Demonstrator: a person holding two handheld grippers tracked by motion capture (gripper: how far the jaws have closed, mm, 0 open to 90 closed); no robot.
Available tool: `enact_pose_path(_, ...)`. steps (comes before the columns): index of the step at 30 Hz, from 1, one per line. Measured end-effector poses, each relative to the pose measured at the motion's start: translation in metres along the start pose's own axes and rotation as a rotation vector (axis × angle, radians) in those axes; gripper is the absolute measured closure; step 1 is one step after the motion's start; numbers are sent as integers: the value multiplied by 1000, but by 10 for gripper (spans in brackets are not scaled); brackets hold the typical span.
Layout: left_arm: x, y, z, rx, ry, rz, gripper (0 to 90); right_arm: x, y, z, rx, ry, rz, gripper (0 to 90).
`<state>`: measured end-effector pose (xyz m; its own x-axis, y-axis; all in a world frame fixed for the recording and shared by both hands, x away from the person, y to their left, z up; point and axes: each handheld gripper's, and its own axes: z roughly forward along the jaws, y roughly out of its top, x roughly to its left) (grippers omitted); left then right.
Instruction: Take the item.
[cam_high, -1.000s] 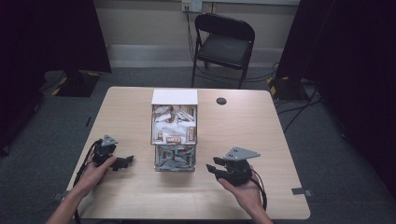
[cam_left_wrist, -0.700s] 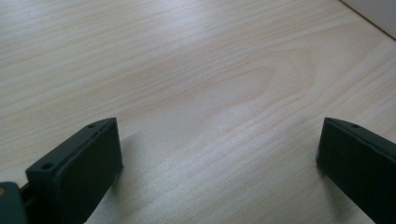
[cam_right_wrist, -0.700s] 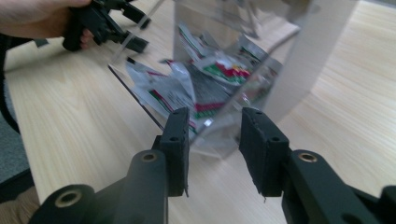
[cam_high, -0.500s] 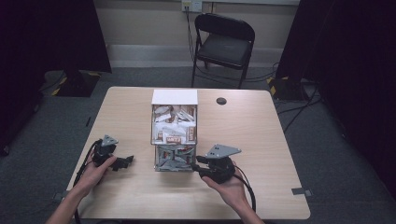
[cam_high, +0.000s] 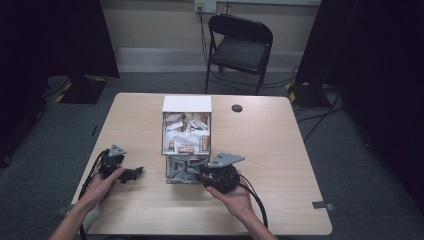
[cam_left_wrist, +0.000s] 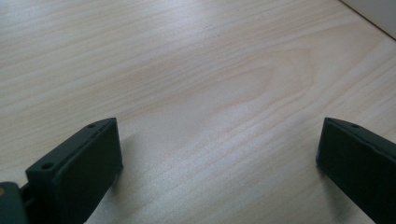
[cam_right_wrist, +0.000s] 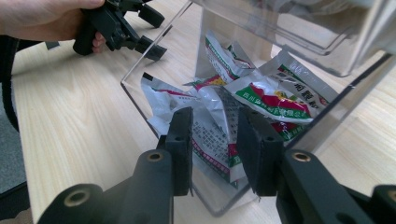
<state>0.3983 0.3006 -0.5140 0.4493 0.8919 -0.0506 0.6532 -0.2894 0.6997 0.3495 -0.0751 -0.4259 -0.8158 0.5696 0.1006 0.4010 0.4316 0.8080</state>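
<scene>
A clear plastic dispenser (cam_high: 186, 135) full of sachets stands mid-table with a white lid at its back. Its low front tray (cam_right_wrist: 140, 74) holds several red, green and white sachets (cam_right_wrist: 275, 93). My right gripper (cam_high: 202, 176) reaches into that tray from the right. Its jaws have just been closing and stand either side of a crumpled sachet (cam_right_wrist: 212, 126) in the right gripper view (cam_right_wrist: 215, 140), with a gap still showing at the pads. My left gripper (cam_high: 137, 172) rests on the table left of the dispenser, jaws wide open over bare wood (cam_left_wrist: 217, 158).
The tray's clear front wall and corner (cam_right_wrist: 215, 210) sit just below the right jaws. A small black disc (cam_high: 237, 108) lies on the table behind the dispenser. A folding chair (cam_high: 240, 47) stands beyond the far edge. Cables trail from both grippers toward the near edge.
My right gripper has slid left across the table up to the dispenser's front tray. The left hand and its gripper have stayed put.
</scene>
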Motion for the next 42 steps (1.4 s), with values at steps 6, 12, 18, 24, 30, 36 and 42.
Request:
enact_pose_path(6, 0, 0, 0, 3, 1, 6, 0, -2, -1, 10, 15, 1, 1, 667)
enact_pose_path(12, 0, 0, 0, -1, 0, -1, 0, -2, -1, 18, 26, -5, -6, 674)
enact_pose_path(18, 0, 0, 0, 0, 0, 0, 0, -2, -1, 22, 36, -19, -15, 689)
enact_pose_path(24, 0, 0, 0, 4, 0, 6, 0, -2, -2, 24, 43, -41, -17, 714)
enact_pose_path(30, 0, 0, 0, -1, 0, -1, 0, -4, -3, 24, 44, -54, -27, 789)
enact_pose_path(36, 0, 0, 0, 4, 0, 7, 0, -4, -3, 25, 47, -55, -41, 881)
enact_pose_path(42, 0, 0, 0, 0, 0, -1, 0, -4, -3, 25, 40, -54, -52, 900)
